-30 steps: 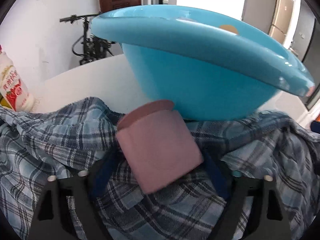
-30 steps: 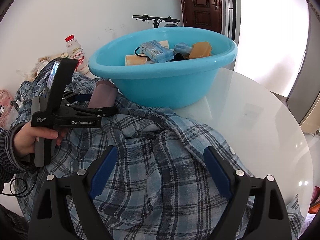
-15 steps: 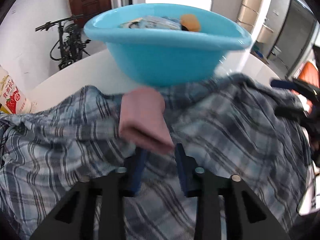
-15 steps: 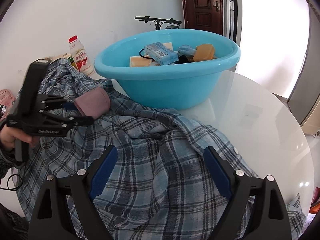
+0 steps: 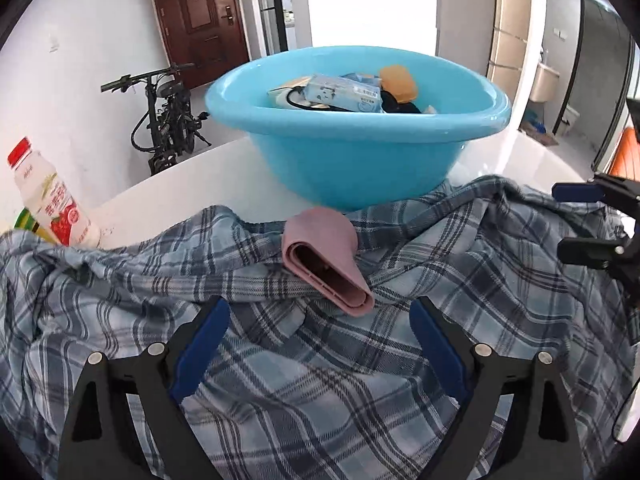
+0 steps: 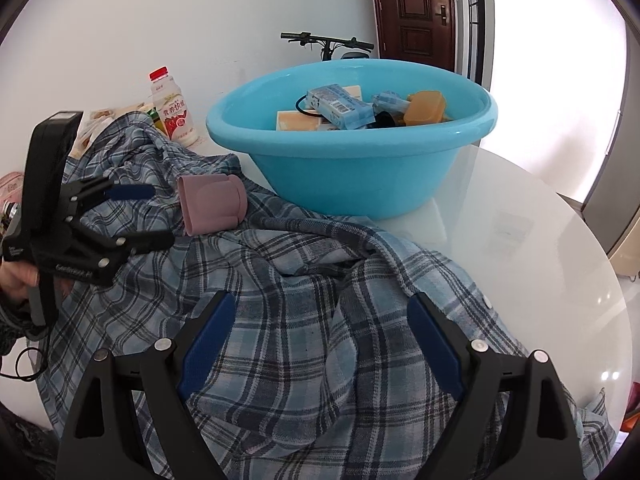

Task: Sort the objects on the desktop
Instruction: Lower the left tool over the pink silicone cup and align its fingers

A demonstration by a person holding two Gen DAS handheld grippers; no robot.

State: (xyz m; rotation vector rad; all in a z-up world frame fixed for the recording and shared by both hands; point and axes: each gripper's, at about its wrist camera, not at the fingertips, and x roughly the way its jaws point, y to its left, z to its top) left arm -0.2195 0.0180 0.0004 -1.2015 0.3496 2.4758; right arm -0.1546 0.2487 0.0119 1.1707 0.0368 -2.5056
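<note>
A folded pink pouch (image 5: 320,248) lies on a blue plaid shirt (image 5: 120,300), just in front of a blue basin (image 5: 352,160) that holds packets and other small items. My left gripper (image 5: 320,308) hovers short of the pouch; its jaws are opening and nothing is between them. The right wrist view shows the same pouch (image 6: 212,202) beside the left gripper (image 6: 162,214), a hand holding that gripper's handle. My right gripper (image 6: 320,300) stands open over the plaid shirt (image 6: 300,320), gripping nothing, with the basin (image 6: 352,176) beyond it.
A red-capped milk drink bottle (image 6: 174,114) stands left of the basin, by the wall. The shirt covers the near part of the round white table (image 6: 520,240). A bicycle (image 5: 168,120) and a brown door stand behind the table.
The left gripper closed near the pouch, then opened and drew back upward. The pouch has turned and now lies free on the shirt. The right gripper stayed still.
</note>
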